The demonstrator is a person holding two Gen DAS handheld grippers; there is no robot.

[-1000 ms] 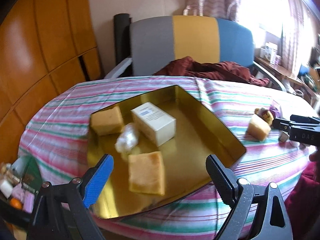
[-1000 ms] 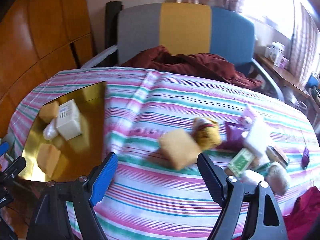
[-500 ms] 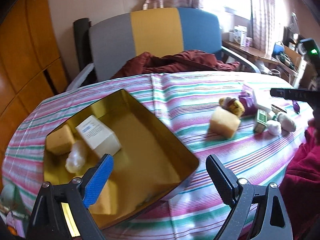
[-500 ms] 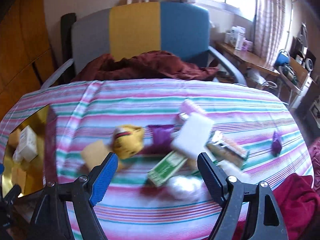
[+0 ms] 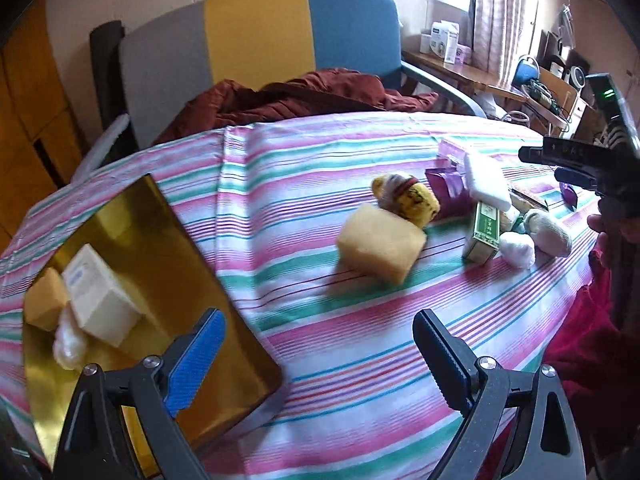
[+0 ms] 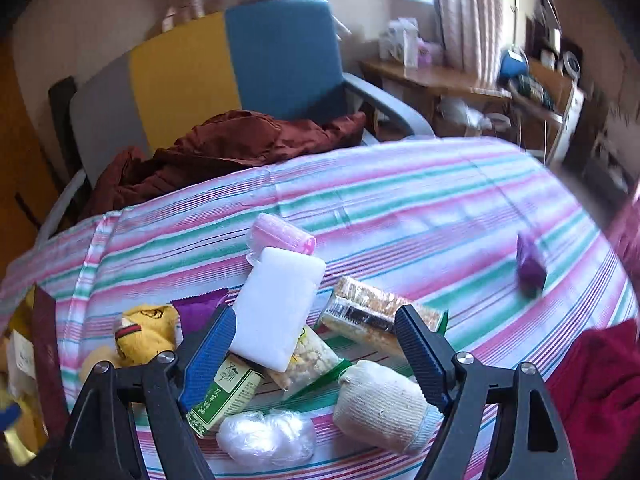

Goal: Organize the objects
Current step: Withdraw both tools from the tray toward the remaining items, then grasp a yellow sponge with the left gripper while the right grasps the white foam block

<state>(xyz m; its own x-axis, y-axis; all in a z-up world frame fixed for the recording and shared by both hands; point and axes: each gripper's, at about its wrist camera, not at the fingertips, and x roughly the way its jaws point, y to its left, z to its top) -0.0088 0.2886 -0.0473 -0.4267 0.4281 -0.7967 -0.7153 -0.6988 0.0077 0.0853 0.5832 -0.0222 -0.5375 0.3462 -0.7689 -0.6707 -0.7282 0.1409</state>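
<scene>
A gold tray at the left of the striped table holds a white box, a yellow sponge and a clear wrapped ball. My left gripper hangs open over the cloth beside the tray, empty. Ahead of it lie another yellow sponge and a yellow sock roll. My right gripper is open above a pile: a white sponge, a green box, a snack bar, a rolled white sock, a plastic ball and a pink roll.
A lone purple packet lies at the table's right. A chair with a dark red garment stands behind the table. A red sleeve shows at the lower right. Shelves and a desk line the far wall.
Both grippers have swung to the right. The tray has slid to the left edge of the left view, and the pile has come under the right gripper. Both stay open.
</scene>
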